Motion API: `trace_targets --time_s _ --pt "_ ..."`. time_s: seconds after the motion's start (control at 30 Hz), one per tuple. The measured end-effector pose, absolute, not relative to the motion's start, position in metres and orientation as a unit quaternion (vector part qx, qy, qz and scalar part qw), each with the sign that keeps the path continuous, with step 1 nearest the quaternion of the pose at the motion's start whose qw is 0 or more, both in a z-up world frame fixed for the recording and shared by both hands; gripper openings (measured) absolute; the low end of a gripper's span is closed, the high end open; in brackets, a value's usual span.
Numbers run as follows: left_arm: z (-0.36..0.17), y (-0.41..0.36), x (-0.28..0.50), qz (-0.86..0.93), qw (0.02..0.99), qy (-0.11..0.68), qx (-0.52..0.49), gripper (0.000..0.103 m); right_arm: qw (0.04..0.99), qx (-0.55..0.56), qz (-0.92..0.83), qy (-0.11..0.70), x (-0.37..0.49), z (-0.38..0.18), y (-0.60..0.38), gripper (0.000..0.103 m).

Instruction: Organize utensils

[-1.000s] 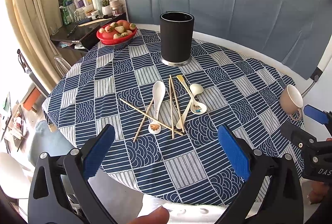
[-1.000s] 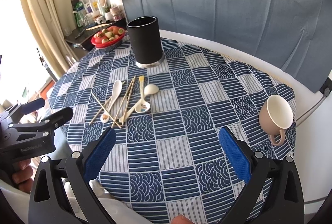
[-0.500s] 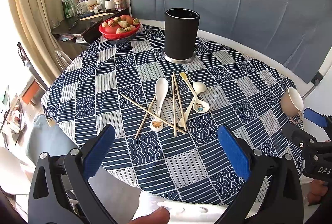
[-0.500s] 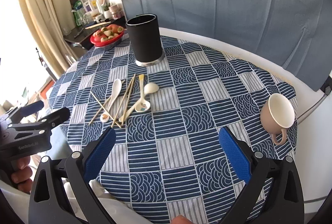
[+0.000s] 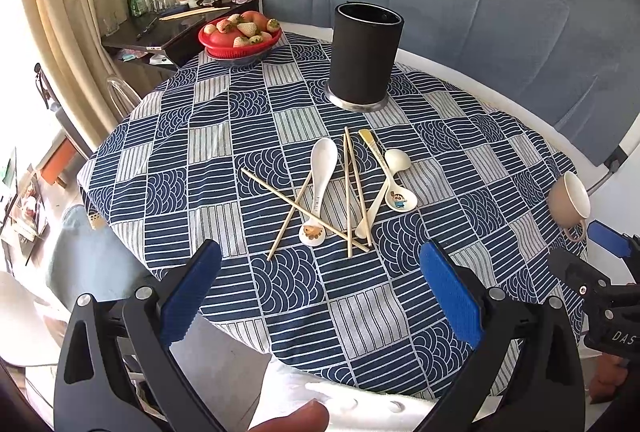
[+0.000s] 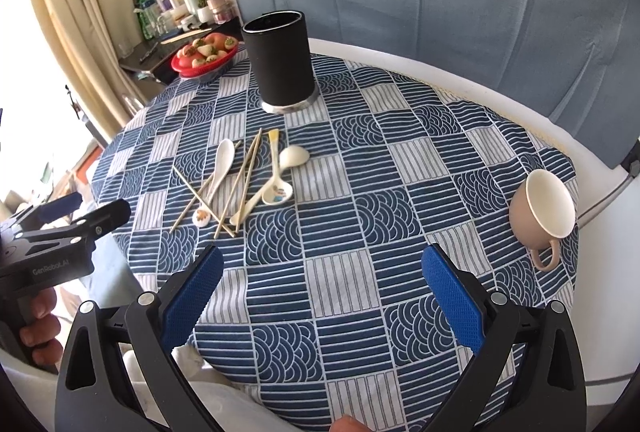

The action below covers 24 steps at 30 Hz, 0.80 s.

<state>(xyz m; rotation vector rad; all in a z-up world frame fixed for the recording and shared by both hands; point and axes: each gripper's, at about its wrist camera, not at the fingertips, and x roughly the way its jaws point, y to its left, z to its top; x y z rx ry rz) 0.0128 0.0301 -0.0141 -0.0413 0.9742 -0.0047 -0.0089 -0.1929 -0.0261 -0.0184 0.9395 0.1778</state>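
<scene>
A tall black utensil holder stands upright at the far side of the round table. In front of it lies a loose heap: several wooden chopsticks crossed over white ceramic spoons, one spoon with a cartoon print. My left gripper hovers open over the near table edge, short of the heap. My right gripper is open too, above the cloth to the right of the heap. Neither holds anything.
A red bowl of fruit sits at the far left edge. A beige cup lies tipped near the right edge. The blue patterned tablecloth covers the table. A cluttered shelf and curtain stand beyond on the left.
Both grippers have moved slightly forward toward the table, so the heap and holder appear a little nearer. Jaws stay open; no utensil has moved.
</scene>
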Motion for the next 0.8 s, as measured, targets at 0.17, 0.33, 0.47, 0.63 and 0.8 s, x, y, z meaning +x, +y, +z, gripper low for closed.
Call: trace_targets --time_s 0.17,0.33,0.47,0.63,0.8 --pt "-0.017 0.037 0.018 0.004 0.882 0.47 -0.025 0.097 0.884 -0.016 0.079 0.46 -0.003 -0.028 -0.191 0.095" --pt "-0.021 0.042 0.025 0.01 0.878 0.478 -0.025 0.097 0.882 -0.021 0.079 0.465 0.005 -0.031 -0.189 0.095" --pt "-0.024 0.046 0.03 0.017 0.877 0.481 -0.019 0.097 0.877 -0.028 0.084 0.473 0.015 -0.035 -0.183 0.095" --pt "-0.03 0.051 0.039 0.023 0.87 0.492 -0.015 0.097 0.872 -0.046 0.081 0.481 0.025 -0.043 -0.174 0.095" --pt "-0.036 0.059 0.049 0.021 0.863 0.505 -0.025 0.097 0.863 -0.05 0.083 0.496 0.036 -0.053 -0.166 0.095"
